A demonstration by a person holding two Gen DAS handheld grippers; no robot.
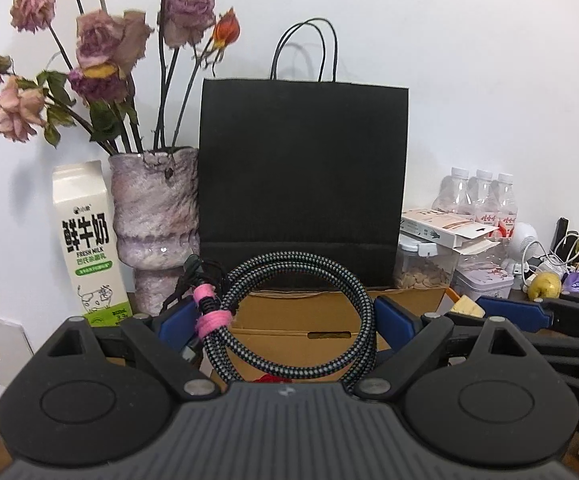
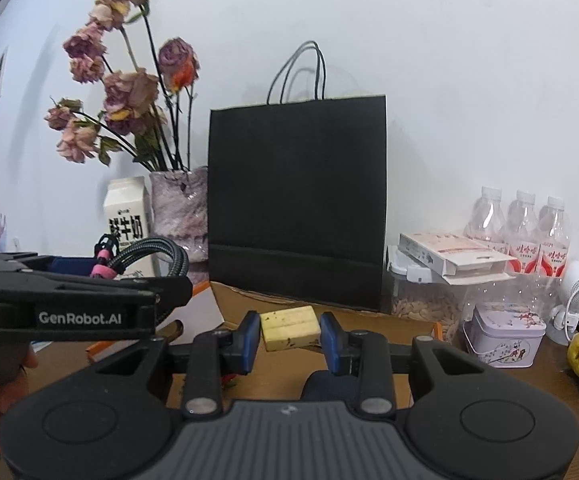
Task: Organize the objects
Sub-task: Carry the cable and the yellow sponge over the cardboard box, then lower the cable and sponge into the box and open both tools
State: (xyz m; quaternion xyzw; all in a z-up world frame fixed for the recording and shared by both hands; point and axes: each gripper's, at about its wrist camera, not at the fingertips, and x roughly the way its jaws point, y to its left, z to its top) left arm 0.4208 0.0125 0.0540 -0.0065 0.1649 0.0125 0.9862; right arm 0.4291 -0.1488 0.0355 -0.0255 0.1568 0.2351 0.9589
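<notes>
**Cable and block held before the black bag**

The left hand-held gripper point(image 1: 285, 320) pinched a coiled cable point(image 1: 301, 316) bound with pink ties. The right hand-held gripper point(image 2: 289, 330) pinched a yellow block point(image 2: 289, 327) above the tabletop point(image 2: 529, 380). Its neighbour's side read "GenRobot.AI". A carton point(image 1: 87, 240) read "FRESH MILK" beside the vase point(image 1: 157, 224) and bag point(image 1: 301, 184).

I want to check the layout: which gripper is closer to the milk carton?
Left. The left gripper, holding the coiled cable, is just right of the milk carton. The right gripper, holding the yellow block, is farther right, before the black paper bag.
</notes>
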